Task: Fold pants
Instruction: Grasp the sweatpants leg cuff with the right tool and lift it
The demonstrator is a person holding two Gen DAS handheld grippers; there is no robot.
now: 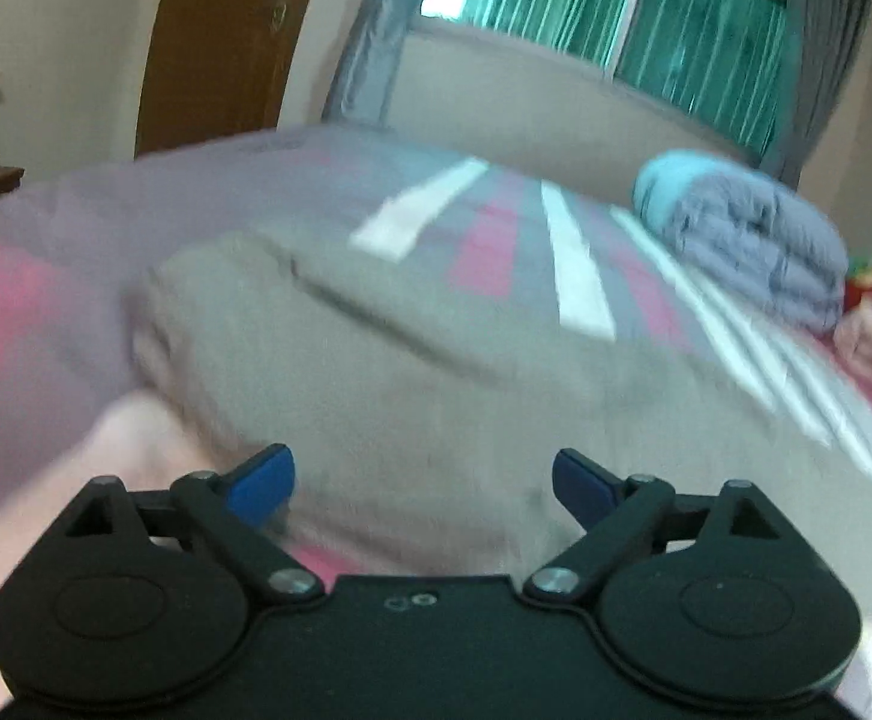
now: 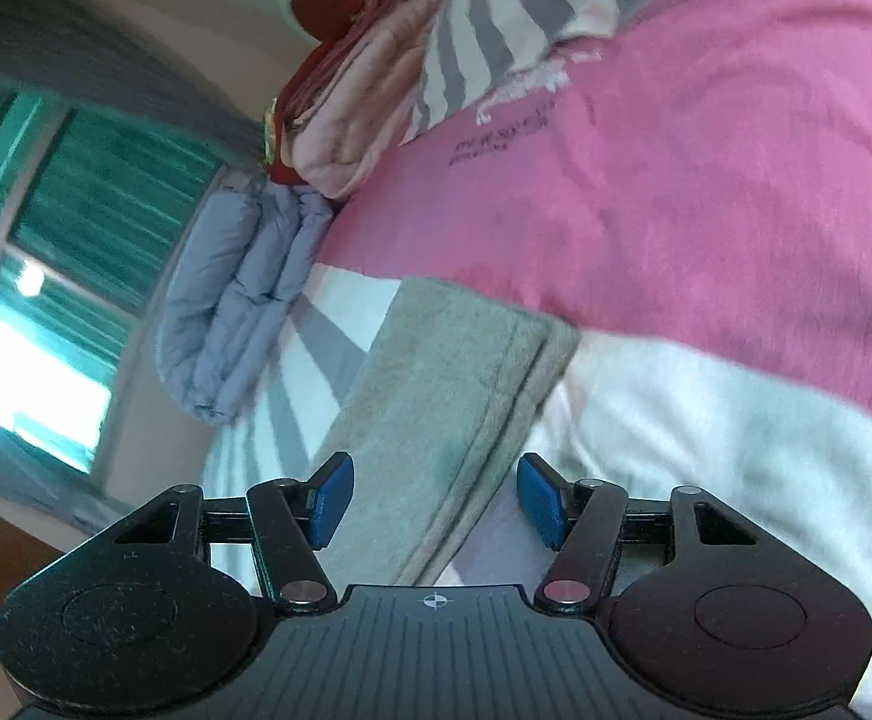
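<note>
The grey-beige pants [image 1: 411, 384] lie folded in a thick flat bundle on the bed, filling the middle of the left wrist view. My left gripper [image 1: 423, 489] is open just above their near edge, holding nothing. In the right wrist view the pants [image 2: 436, 396] appear as a folded strip with a seamed edge running away from me. My right gripper [image 2: 432, 501] is open with its blue pads [image 2: 330, 498] on either side of the strip's near end, not closed on it.
The bed has a pink, white and grey striped cover [image 2: 706, 192]. A folded grey-blue quilt [image 1: 748, 240] lies at the far right by the window [image 1: 646, 18]; it also shows in the right wrist view [image 2: 237, 300]. Pink and red bedding [image 2: 339, 114] is stacked beside it. A wooden door [image 1: 225, 42] stands behind.
</note>
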